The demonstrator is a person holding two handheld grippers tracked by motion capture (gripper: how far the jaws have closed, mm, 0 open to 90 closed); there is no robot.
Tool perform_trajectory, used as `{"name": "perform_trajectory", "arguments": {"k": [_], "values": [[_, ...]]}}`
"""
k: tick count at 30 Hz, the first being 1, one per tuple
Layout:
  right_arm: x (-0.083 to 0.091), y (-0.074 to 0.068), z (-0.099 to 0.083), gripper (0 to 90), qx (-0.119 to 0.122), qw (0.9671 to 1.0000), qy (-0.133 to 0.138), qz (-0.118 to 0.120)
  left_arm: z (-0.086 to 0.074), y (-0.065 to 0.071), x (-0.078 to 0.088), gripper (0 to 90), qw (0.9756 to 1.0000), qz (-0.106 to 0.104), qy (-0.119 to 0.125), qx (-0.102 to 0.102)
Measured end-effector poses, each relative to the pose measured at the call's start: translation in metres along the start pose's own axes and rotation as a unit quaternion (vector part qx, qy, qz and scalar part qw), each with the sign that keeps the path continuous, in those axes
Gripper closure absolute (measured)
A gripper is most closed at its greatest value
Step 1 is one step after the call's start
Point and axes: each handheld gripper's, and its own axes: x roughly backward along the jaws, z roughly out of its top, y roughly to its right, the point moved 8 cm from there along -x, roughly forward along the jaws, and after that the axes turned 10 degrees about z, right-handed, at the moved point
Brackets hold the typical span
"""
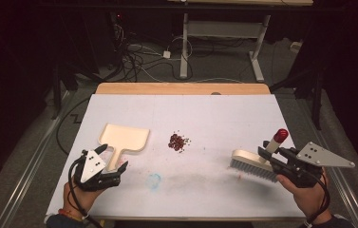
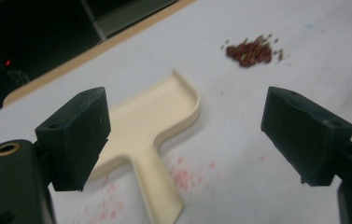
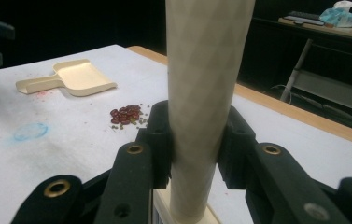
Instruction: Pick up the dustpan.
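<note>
The setup looks like a sweep-up job: a little pile of red beans [image 1: 179, 142] sits mid-tabletop [image 1: 214, 190], a cream dustpan [image 1: 123, 138] lies to its left with the handle pointing toward the person, and a brush [image 1: 251, 166] rests on its bristles off to the right.

The right hand-held gripper [image 1: 268, 155] is pinching the brush's handle, jaws pressed tight on either side of it. The left hand-held gripper [image 1: 114, 164] has its jaws spread wide, straddling the dustpan handle without touching it.

To do this step well, the left one probably wants to come down squarely over the handle and close on it near the pan end, so the pan's lip stays flat on the tabletop (otherwise beans would likely slip under it).

The left gripper view shows the gap between jaws and handle clearly, which the high view blurs together. The right gripper view shows the grip on the handle up close, while the high view adds the red tip [image 1: 281, 134] and the bristles.
</note>
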Motion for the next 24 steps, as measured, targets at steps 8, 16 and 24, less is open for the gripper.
{"name": "perform_trajectory", "arguments": {"k": [8,16,24], "values": [[-0.004,-0.001,0.001,70.4,0.001,1.0000,-0.002,0.002,-0.020,-0.008,0.005,16.1,0.9985,0.012,-0.047,0.025],[-0.005,-0.001,0.001,70.4,0.004,1.0000,-0.004,0.000,-0.021,-0.011,0.006,16.2,0.9975,0.009,-0.061,0.036],[-0.007,-0.001,0.003,70.3,0.006,1.0000,-0.004,0.002,-0.029,-0.014,-0.003,17.6,0.9889,0.008,-0.136,0.061]]}}
